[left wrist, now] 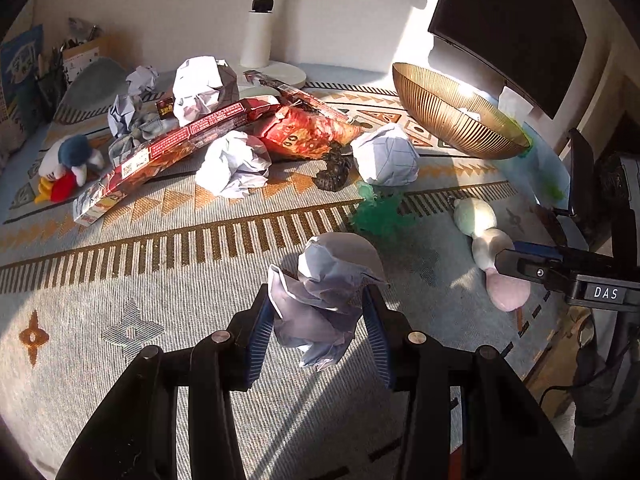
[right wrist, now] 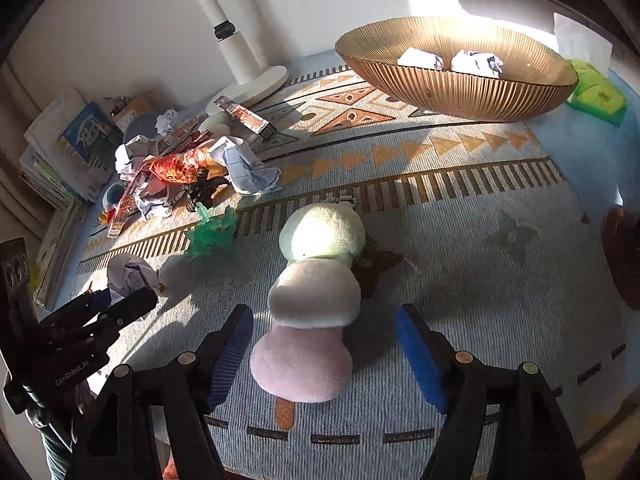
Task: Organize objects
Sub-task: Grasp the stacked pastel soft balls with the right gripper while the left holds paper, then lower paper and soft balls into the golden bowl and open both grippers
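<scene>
My left gripper is shut on a crumpled white paper ball, held just above the patterned rug. In the right wrist view the same left gripper and its paper ball show at the left edge. My right gripper stands open low over a plush stick of three balls, green, white and pink. The pink end lies between the jaws, with a gap on the right side. A ribbed gold bowl at the back right holds two paper balls.
At the back left a pile holds more paper balls, red snack packets, a long red box and a plush bird. A green plastic toy, a dark figure, a white lamp base and stacked books are nearby.
</scene>
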Available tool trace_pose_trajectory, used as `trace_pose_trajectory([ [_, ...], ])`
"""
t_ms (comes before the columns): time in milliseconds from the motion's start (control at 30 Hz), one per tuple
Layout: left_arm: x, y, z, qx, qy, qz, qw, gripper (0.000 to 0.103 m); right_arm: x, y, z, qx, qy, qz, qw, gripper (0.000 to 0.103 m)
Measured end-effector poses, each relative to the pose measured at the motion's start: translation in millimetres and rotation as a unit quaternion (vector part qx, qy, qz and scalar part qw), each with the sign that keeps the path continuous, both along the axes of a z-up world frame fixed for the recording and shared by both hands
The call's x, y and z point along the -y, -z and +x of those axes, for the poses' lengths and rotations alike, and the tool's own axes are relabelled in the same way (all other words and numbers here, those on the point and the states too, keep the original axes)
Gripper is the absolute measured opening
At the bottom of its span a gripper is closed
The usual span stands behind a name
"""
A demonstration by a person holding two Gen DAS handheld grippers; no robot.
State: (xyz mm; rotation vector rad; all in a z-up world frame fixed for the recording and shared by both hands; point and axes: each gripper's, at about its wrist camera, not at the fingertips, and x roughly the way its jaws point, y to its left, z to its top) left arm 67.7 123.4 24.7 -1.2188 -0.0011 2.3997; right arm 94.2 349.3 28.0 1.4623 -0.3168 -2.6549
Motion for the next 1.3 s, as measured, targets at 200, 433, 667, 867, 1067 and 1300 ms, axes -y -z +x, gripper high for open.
trace_pose_trajectory([
  [200, -40, -10, 5, -0.012, 0.035, -0.001, 0.9993, 0.041, 31, 11, -10, 0.006, 0.029, 0.102, 0.994, 0.058],
  [433, -59, -21, 1, -0.018, 0.042, -0.006, 0.999, 0.041, -7, -15, 1, -0.041, 0.052, 0.041, 0.997, 0.045],
  [667, -107, -81, -25, -0.083, 0.077, 0.011, 0.9935, 0.041, -59, -103, -9, -0.159, 0.106, 0.056, 0.98, 0.045],
  [867, -170, -126, -83, -0.112, 0.1, 0.038, 0.988, 0.041, -105, -135, -57, -0.197, 0.167, 0.077, 0.963, 0.045],
  [1067, -222, -116, -132, -0.089, 0.118, 0.047, 0.9879, 0.041, -139, -119, -102, -0.17, 0.19, 0.062, 0.965, 0.045],
  [1300, -236, -84, -169, -0.056, 0.09, 0.045, 0.9933, 0.062, -158, -90, -119, -0.136, 0.184, 0.042, 0.973, 0.055],
])
